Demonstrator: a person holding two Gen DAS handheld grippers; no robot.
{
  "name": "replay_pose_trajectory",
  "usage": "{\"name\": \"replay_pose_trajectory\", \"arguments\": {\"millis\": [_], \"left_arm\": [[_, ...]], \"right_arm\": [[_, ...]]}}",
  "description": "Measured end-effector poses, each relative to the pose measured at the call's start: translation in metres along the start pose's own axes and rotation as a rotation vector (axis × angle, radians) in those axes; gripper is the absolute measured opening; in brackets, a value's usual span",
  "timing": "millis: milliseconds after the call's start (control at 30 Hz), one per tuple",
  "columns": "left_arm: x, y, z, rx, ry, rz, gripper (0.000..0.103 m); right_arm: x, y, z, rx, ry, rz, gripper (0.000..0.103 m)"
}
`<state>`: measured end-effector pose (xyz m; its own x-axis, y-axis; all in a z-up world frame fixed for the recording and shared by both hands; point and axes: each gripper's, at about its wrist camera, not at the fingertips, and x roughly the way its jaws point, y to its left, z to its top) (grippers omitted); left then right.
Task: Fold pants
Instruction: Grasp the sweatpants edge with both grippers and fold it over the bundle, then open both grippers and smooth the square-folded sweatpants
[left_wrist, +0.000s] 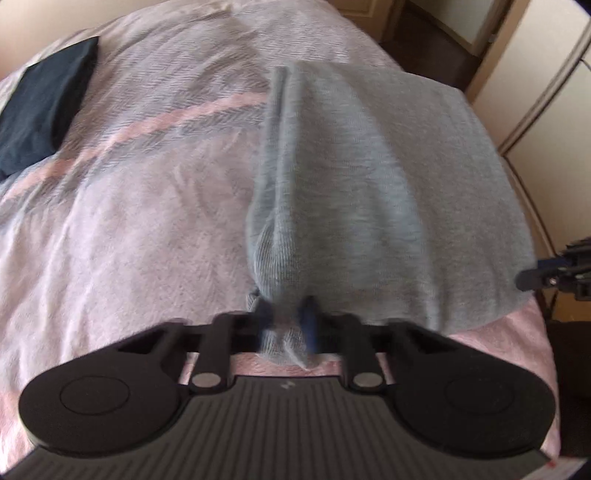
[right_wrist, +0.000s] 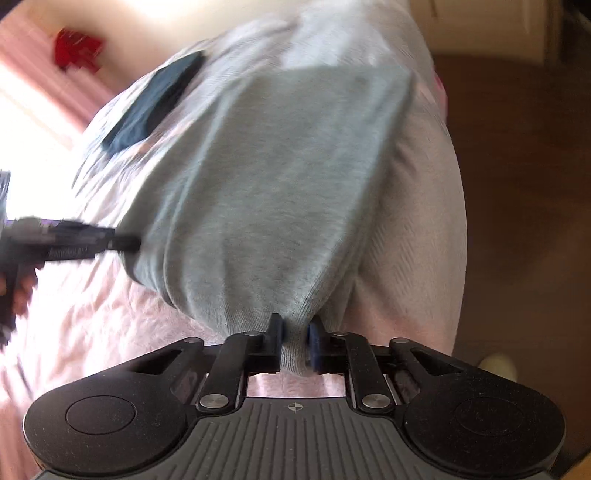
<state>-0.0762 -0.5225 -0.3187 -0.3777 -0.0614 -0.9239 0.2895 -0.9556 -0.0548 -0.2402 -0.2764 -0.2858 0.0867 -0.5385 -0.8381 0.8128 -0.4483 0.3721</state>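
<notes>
Nearest the lens in the left wrist view: left gripper (left_wrist: 286, 325), blue pads (left_wrist: 309, 325) pressed together on a bunched corner of the grey pants (left_wrist: 369, 192), a tuft of knit poking out beneath the pinch. Same picture in the right wrist view: right gripper (right_wrist: 294, 341), fingers clamped on another gathered corner of the grey pants (right_wrist: 266, 192), cloth squeezed into a narrow neck between the pads (right_wrist: 314, 343).

Pants spread flat over the pink bedspread (left_wrist: 122, 206), near edge lifted slightly into the two pinches, far edge lying straight toward the far side of the bed. One long fold ridge running away from the left gripper along the left side of the pants. Fabric blurred in both views.

Beyond the pants and to their left, well apart: a folded dark navy garment (left_wrist: 44, 107), lying flat on the bedspread; same dark garment (right_wrist: 155, 107) seen past the far left corner of the pants in the right wrist view.

At the right edge of the pants in the left wrist view, tip of the right gripper (left_wrist: 546, 277) meeting the cloth. At the left edge of the pants in the right wrist view, left gripper (right_wrist: 125, 243) touching the hem, a hand (right_wrist: 20, 291) behind it.

Right of the pants, past the bed edge: brown floor (right_wrist: 524, 184) and pale cabinet doors (left_wrist: 543, 96). Beyond the pants and to their left, against the wall, a blurred red object (right_wrist: 75, 50), kind unclear.
</notes>
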Motion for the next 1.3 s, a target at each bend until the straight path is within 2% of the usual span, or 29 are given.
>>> {"name": "replay_pose_trajectory", "arguments": {"millis": [100, 233, 333, 367, 433, 467, 533, 633, 700, 767, 833, 867, 933, 1033, 1100, 1200, 1300], "left_arm": [[-0.005, 0.004, -0.004, 0.041, -0.019, 0.007, 0.009], [0.003, 0.022, -0.011, -0.011, -0.004, -0.027, 0.009], [0.008, 0.024, -0.017, -0.005, 0.009, 0.042, 0.005], [0.007, 0.028, -0.018, -0.016, 0.019, 0.071, 0.004], [0.001, 0.037, -0.019, -0.020, 0.042, 0.192, 0.000], [-0.010, 0.041, -0.018, -0.028, 0.015, 0.196, 0.000], [-0.033, 0.043, -0.009, -0.089, -0.068, 0.144, 0.000], [-0.045, 0.016, 0.008, -0.046, -0.161, 0.076, 0.005], [-0.035, -0.013, 0.021, 0.021, -0.192, 0.018, 0.013], [-0.014, -0.035, 0.027, 0.055, -0.190, 0.013, 0.015], [0.017, -0.036, 0.027, 0.011, -0.118, 0.089, 0.015], [0.028, -0.030, 0.022, -0.032, -0.096, 0.111, 0.011], [0.033, -0.016, 0.015, -0.159, -0.069, 0.174, 0.010], [0.008, -0.002, 0.001, -0.318, -0.085, 0.239, 0.011], [-0.014, -0.001, -0.005, -0.410, -0.078, 0.287, 0.014], [-0.047, -0.016, -0.012, -0.531, -0.044, 0.301, 0.020], [-0.078, -0.054, -0.013, -0.624, -0.003, 0.322, 0.033]], "right_arm": [[-0.009, 0.006, 0.001, -0.050, -0.027, -0.020, 0.004], [0.007, -0.007, -0.009, -0.010, 0.055, -0.068, 0.003], [0.005, -0.009, -0.004, 0.009, 0.065, -0.059, 0.003], [0.004, -0.008, -0.002, 0.000, 0.073, -0.078, 0.004], [-0.001, -0.007, 0.006, -0.013, 0.113, -0.135, 0.007], [-0.007, -0.005, 0.011, -0.019, 0.100, -0.182, 0.009], [-0.020, 0.001, 0.020, -0.055, 0.007, -0.249, 0.012], [-0.026, 0.016, 0.037, -0.173, -0.109, -0.245, 0.014], [-0.017, 0.029, 0.042, -0.278, -0.142, -0.239, 0.015], [0.003, 0.035, 0.042, -0.381, -0.110, -0.234, 0.016], [0.029, 0.025, 0.038, -0.423, 0.001, -0.287, 0.018], [0.034, 0.016, 0.038, -0.418, 0.031, -0.294, 0.030], [0.025, 0.001, 0.045, -0.360, 0.025, -0.299, 0.044], [0.009, -0.016, 0.059, -0.343, 0.102, -0.331, 0.044], [-0.005, -0.025, 0.069, -0.356, 0.130, -0.276, 0.044], [-0.026, -0.029, 0.083, -0.402, 0.192, -0.208, 0.045], [-0.042, -0.018, 0.099, -0.459, 0.226, -0.131, 0.055]]}}
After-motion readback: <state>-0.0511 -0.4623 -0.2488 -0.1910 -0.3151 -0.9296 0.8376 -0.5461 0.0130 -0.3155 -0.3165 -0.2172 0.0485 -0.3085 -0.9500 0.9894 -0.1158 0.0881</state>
